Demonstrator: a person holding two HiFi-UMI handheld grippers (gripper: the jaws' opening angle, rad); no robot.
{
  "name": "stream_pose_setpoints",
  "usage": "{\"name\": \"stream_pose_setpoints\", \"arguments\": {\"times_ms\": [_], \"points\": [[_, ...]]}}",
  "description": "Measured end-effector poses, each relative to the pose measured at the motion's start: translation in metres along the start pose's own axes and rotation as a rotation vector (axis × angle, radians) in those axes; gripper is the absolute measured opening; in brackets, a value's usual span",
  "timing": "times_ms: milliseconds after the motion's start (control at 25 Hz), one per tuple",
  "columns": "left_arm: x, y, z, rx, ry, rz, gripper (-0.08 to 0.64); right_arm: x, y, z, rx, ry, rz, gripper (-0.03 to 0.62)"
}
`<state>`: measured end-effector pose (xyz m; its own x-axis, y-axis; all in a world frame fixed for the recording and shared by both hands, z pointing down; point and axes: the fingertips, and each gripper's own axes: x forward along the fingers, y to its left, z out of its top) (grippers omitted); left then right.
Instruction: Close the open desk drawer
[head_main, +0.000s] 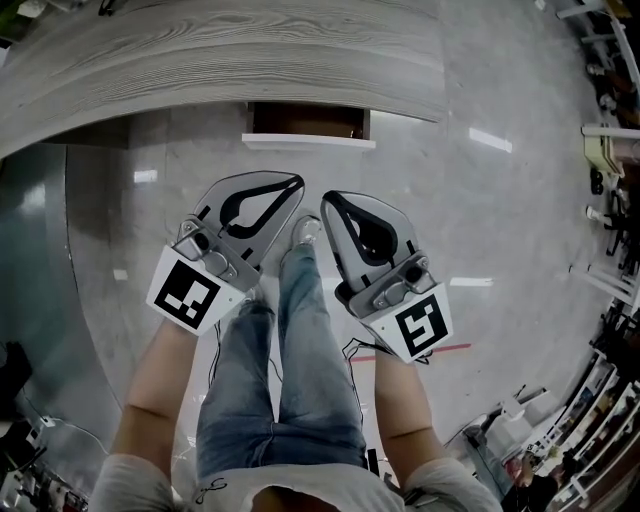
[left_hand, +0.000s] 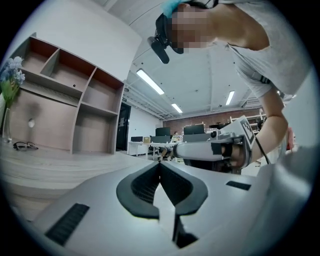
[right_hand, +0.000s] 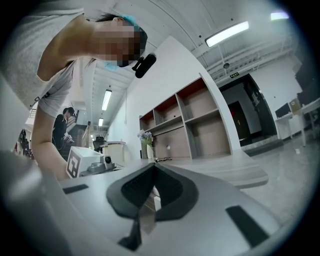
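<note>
In the head view an open drawer (head_main: 308, 126) with a white front and brown inside sticks out from under the grey wood desk (head_main: 230, 50). My left gripper (head_main: 297, 183) and right gripper (head_main: 327, 200) hang side by side below it, tips pointing at the drawer but apart from it. Both are shut with nothing between the jaws. In the left gripper view my left gripper (left_hand: 160, 163) has its tips pressed together. The right gripper (right_hand: 152, 165) looks the same in its own view, with the desk top (right_hand: 235, 170) beyond it.
The person's jeans-clad legs (head_main: 285, 370) stand between the grippers on a glossy grey floor. Wooden shelf cubbies (right_hand: 200, 125) stand on the desk, with a vase of flowers (right_hand: 146, 142) and glasses (left_hand: 24, 145). Racks (head_main: 610, 180) line the right side of the room.
</note>
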<state>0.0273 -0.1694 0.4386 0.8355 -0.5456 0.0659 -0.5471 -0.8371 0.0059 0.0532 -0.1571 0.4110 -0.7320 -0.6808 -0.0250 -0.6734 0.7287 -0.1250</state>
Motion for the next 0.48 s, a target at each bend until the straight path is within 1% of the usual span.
{"name": "stream_pose_setpoints", "arguments": {"times_ms": [80, 280, 480], "points": [[0.008, 0.006, -0.014, 0.012, 0.021, 0.006, 0.011, 0.003, -0.009, -0.004, 0.001, 0.004, -0.001, 0.006], [0.003, 0.007, -0.042, 0.024, 0.077, 0.023, 0.011, 0.001, -0.003, -0.003, -0.006, 0.007, 0.005, 0.006], [0.018, 0.027, -0.076, 0.014, 0.107, 0.048, 0.011, 0.01, -0.021, -0.012, -0.007, 0.007, 0.002, 0.006]]}}
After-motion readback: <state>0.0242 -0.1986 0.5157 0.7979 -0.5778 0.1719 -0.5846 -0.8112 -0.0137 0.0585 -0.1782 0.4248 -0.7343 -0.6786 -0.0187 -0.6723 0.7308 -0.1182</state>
